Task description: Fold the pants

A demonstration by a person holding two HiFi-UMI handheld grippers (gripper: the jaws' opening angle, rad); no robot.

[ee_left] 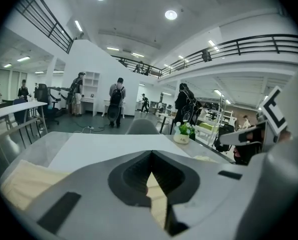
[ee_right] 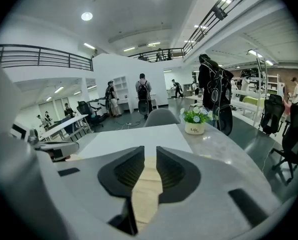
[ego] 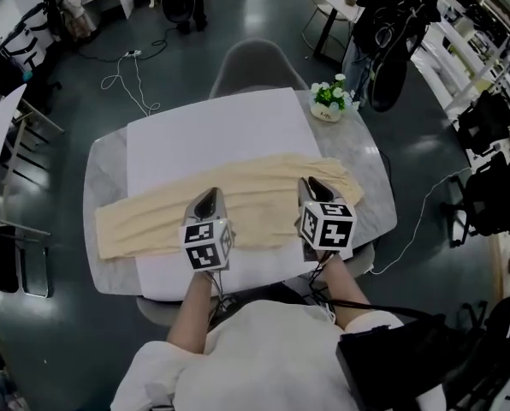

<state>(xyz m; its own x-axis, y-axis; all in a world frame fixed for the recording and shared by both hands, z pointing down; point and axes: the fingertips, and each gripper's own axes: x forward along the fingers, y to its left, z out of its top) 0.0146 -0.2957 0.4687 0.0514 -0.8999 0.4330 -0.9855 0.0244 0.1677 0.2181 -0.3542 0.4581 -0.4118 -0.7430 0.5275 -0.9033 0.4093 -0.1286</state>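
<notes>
Cream pants (ego: 255, 193) lie with their long axis left to right under your tongs. Your left gripper (ego: 208, 195) is closed and empty, your right gripper (ego: 311, 183) narrowly parted, both at the near edge.

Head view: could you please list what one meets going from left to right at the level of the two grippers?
The table's left rim → left gripper → right gripper → white cable on the floor → black office chair. The pants span several of these, so they are left out.

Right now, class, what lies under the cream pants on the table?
The pants lie across a white sheet; both ends rest on the grey table. Anything between cloth and sheet is covered.
</notes>
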